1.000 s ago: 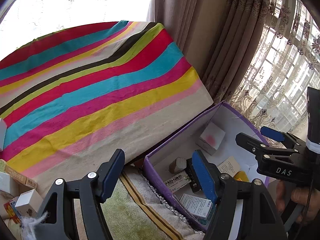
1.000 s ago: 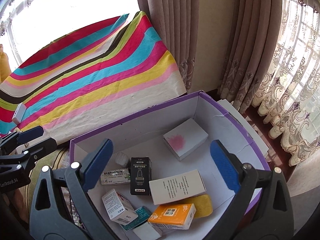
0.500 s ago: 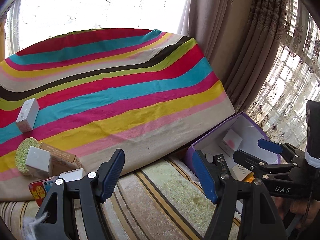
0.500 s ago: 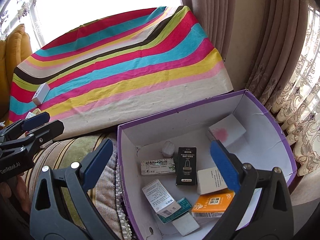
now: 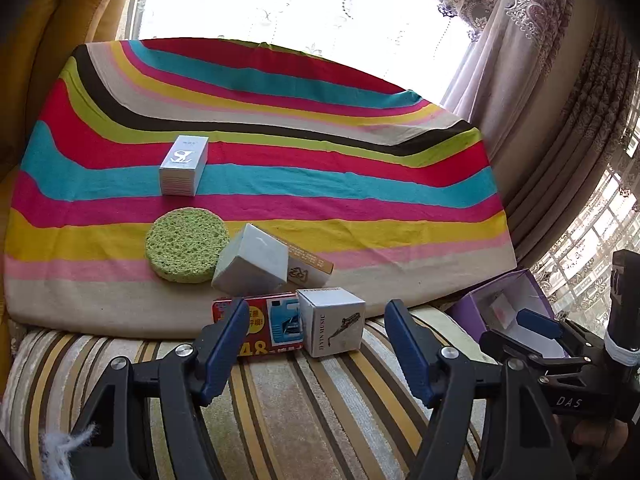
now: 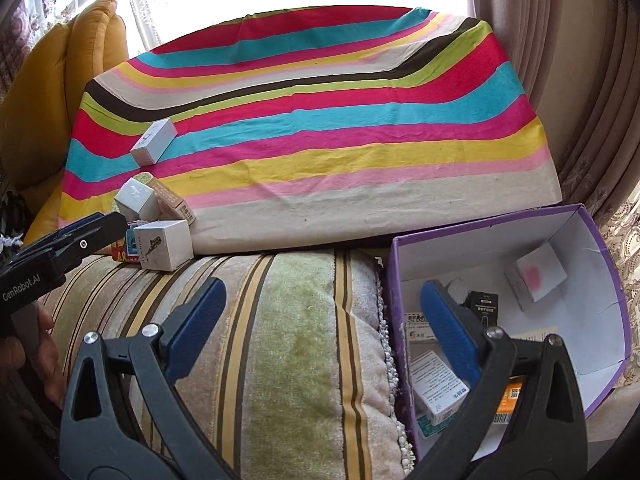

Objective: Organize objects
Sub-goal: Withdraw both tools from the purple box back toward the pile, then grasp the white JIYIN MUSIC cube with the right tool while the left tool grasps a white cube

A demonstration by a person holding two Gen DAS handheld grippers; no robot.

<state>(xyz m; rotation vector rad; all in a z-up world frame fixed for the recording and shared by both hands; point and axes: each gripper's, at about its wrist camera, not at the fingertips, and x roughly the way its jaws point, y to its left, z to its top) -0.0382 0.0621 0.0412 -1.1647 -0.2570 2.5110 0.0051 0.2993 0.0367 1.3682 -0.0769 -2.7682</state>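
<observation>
Between empty, open left tongs – "JIYIN MUSIC" box; right tongs open, empty.

Bright daylight pours through the window behind, blown out to white glare. Colours stay sharp; fisheye bends the edges, corners fall dark.

A: Loose items?
B: White cube box upright beside a flat red box; a tilted white box leans on a tan carton — green round sponge alongside.
A: Container?
B: Purple box — open, several small packages inside.
</observation>
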